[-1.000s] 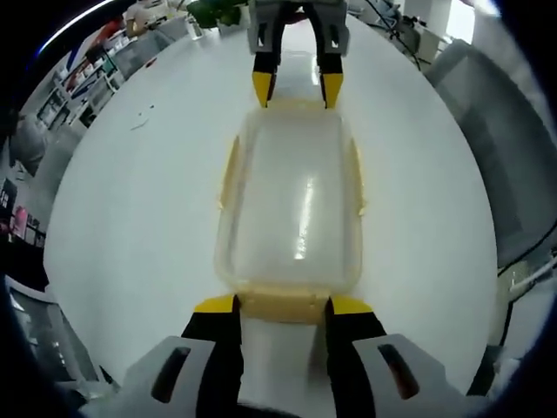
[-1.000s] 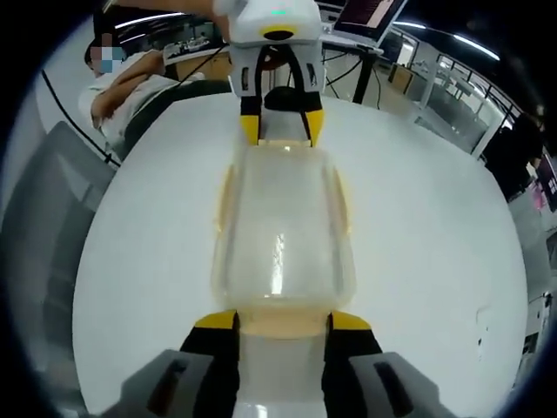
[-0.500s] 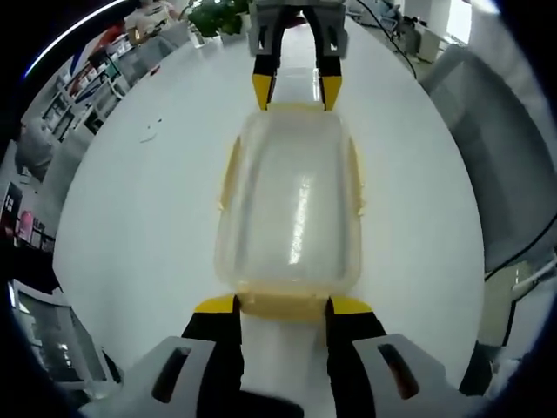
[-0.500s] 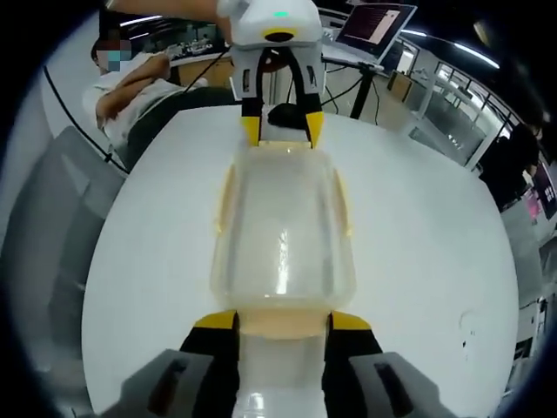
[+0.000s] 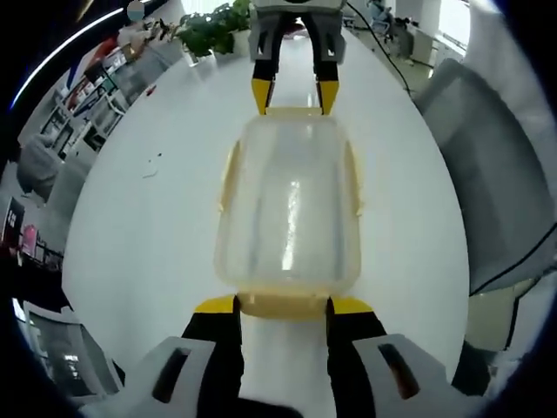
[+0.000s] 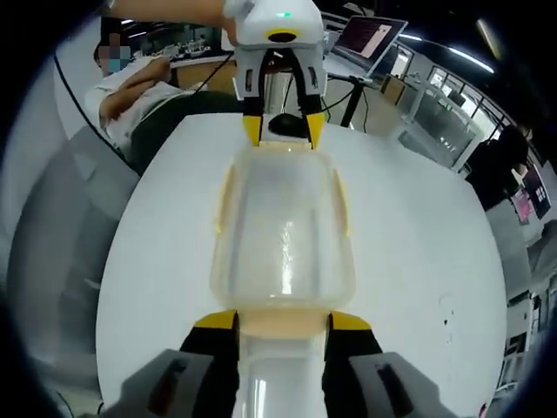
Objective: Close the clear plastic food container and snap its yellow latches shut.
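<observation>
A clear plastic food container (image 5: 287, 209) with its lid on is held between my two grippers, above the white table. My left gripper (image 5: 283, 306) is shut on the yellow end latch (image 5: 281, 304) nearest it. At the far end my right gripper (image 5: 293, 97) grips the opposite end latch. In the right gripper view the same container (image 6: 283, 231) runs from my right gripper (image 6: 283, 320) up to the left gripper (image 6: 282, 131). Yellow side latches (image 5: 228, 174) (image 6: 224, 196) stick out slightly along the long sides; whether they are snapped I cannot tell.
The round white table (image 5: 148, 235) lies under the container. A grey chair (image 5: 487, 157) stands at its right edge and potted plants (image 5: 209, 26) at the far end. A seated person (image 6: 148, 83), a laptop (image 6: 370, 39) and another grey chair (image 6: 52, 226) are beyond the table.
In both views the table has shrunk and more of the room shows, so both grippers have risen together. The container keeps the same place between the jaws.
</observation>
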A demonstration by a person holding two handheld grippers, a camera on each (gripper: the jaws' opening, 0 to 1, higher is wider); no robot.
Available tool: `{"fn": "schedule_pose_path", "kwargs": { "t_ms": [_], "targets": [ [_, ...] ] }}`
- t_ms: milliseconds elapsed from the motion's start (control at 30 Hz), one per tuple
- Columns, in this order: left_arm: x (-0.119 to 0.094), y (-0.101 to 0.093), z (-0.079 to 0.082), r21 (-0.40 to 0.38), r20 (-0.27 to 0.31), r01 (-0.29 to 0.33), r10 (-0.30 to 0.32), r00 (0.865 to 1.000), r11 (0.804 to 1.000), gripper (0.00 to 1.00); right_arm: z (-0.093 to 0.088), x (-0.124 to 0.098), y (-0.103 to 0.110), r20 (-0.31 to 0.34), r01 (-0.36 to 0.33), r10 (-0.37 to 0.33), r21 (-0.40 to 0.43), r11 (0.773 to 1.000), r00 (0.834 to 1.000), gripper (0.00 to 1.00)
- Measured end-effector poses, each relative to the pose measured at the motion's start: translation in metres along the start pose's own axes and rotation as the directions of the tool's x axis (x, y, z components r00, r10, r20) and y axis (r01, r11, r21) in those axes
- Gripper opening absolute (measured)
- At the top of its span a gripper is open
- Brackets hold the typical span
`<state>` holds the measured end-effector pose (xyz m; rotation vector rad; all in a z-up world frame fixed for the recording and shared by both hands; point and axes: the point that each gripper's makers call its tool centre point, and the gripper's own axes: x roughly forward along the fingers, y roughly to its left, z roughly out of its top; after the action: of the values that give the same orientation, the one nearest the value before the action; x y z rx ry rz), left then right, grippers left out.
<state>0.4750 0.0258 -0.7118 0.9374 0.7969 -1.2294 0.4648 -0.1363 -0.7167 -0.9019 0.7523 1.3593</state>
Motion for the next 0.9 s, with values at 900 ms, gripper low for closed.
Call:
{"fn": "schedule_pose_path", "kwargs": {
  "t_ms": [900],
  "targets": [
    [0.033, -0.011, 0.103, 0.036, 0.04, 0.006, -0.007, 0.999, 0.999, 0.35, -0.088, -0.063, 0.011, -0.039, 0.018, -0.017, 0.026, 1.0, 0.999, 0.35]
  ]
}}
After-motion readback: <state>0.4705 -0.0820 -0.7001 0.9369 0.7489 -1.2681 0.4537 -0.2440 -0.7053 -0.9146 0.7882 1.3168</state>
